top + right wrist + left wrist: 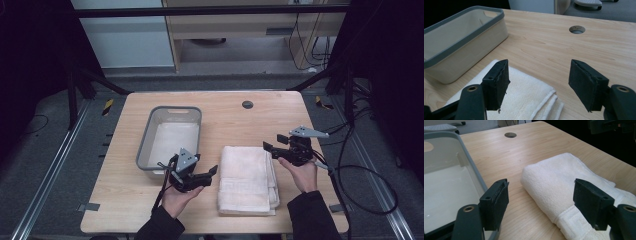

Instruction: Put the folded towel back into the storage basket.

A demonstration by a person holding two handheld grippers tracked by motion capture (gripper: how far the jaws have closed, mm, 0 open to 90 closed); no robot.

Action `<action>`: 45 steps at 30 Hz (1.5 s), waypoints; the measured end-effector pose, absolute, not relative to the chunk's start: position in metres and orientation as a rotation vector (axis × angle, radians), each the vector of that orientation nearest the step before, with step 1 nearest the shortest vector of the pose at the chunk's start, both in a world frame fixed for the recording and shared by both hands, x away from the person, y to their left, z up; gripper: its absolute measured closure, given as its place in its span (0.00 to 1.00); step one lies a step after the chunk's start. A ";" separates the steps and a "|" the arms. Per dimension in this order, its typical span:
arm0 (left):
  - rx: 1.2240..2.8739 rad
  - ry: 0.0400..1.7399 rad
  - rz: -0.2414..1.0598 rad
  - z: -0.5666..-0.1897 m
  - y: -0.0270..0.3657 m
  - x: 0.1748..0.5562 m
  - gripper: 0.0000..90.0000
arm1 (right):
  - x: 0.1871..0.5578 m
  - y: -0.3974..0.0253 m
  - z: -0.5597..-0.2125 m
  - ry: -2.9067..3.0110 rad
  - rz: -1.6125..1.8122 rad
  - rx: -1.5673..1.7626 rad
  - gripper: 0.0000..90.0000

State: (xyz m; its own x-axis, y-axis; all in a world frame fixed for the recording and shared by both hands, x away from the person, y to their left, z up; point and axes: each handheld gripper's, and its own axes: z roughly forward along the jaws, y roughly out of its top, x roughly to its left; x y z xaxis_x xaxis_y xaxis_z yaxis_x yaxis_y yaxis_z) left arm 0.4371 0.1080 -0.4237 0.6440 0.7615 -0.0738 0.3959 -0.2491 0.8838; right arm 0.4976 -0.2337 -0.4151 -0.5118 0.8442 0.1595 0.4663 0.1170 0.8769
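Note:
A folded white towel (pixel 247 180) lies on the wooden table (pixel 225 120) near its front edge, between my two grippers. My left gripper (pixel 212 172) hovers just left of the towel (pixel 564 185), jaws open and empty, pointing right at it. At the towel's far right corner my right gripper (pixel 274 142) is held open with nothing between its jaws; the towel's folded edges (pixel 529 100) show below them. A grey-rimmed translucent bin (pixel 170 140) stands empty left of the towel, close behind the left hand.
A round cable hole (pixel 247 104) is set in the table's far middle. Cables (pixel 360 175) trail off the right side from the right gripper. Dark frame legs and rails flank the table.

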 end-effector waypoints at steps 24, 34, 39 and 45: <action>1.991 0.901 0.390 -0.454 0.086 0.428 0.36 | 0.500 -0.221 -0.436 2.109 1.274 1.264 0.30; 2.049 0.916 0.364 -0.471 0.076 0.428 0.34 | 0.502 -0.223 -0.450 2.136 1.219 1.311 0.29; 2.072 0.925 0.352 -0.480 0.072 0.430 0.32 | 0.504 -0.217 -0.460 2.176 1.173 1.319 0.28; 2.081 0.931 0.342 -0.483 0.070 0.431 0.31 | 0.505 -0.220 -0.468 2.173 1.183 1.353 0.28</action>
State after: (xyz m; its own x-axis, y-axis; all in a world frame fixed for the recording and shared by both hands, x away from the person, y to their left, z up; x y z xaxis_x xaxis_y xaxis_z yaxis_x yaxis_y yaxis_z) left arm 0.4312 0.0704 -0.4832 0.6910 0.7188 -0.0761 0.4989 -0.3980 0.7699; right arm 0.5054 -0.2195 -0.4682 -0.4999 0.8532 0.1487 0.5879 0.2082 0.7817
